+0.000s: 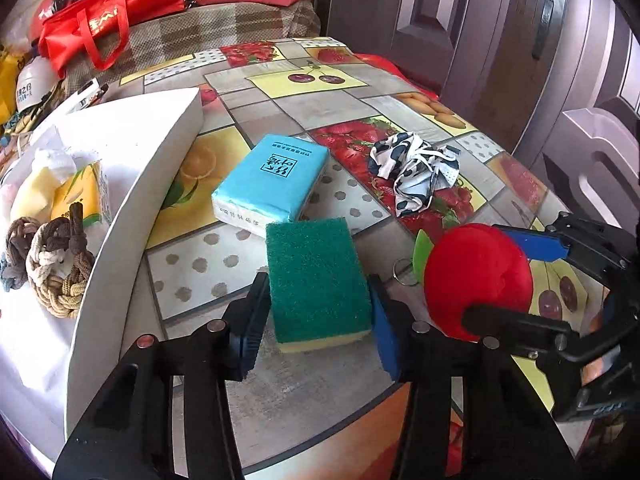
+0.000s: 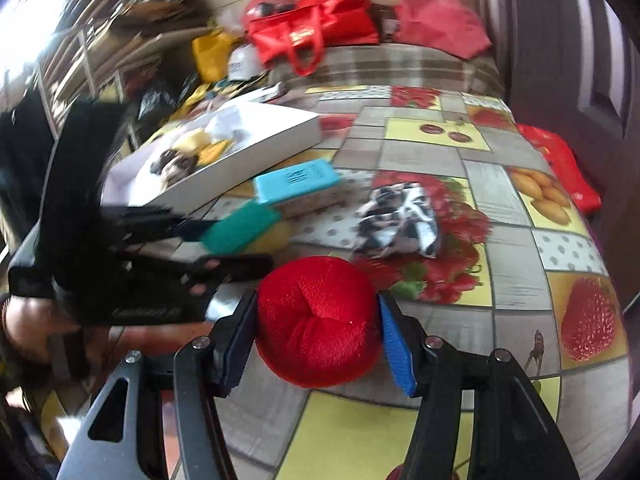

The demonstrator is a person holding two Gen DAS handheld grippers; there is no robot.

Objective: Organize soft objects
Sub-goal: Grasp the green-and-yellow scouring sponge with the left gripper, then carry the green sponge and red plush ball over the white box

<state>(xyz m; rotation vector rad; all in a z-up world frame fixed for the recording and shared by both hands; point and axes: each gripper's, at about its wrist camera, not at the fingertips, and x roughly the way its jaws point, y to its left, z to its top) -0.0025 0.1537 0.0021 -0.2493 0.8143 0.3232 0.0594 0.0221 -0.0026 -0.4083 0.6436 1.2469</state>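
A green-and-yellow sponge (image 1: 312,256) lies on the fruit-print tablecloth, and my left gripper (image 1: 318,292) is shut on its two sides. To its right, the right gripper (image 1: 482,274) is shut on a red plush apple (image 1: 476,276) with a green leaf and a keyring. The right wrist view shows that apple (image 2: 316,320) squeezed between the right gripper's (image 2: 316,300) pads, with the blurred left gripper (image 2: 240,244) around the sponge (image 2: 240,228). A blue tissue pack (image 1: 272,178) and a crumpled black-and-white patterned cloth (image 1: 416,168) lie beyond.
A white shallow box (image 1: 152,184) stands at the left, holding knotted ropes (image 1: 52,268), a yellow tissue pack (image 1: 80,200) and other soft items. Behind the table is a checked sofa with a red bag (image 1: 100,12). Dark doors stand at the right.
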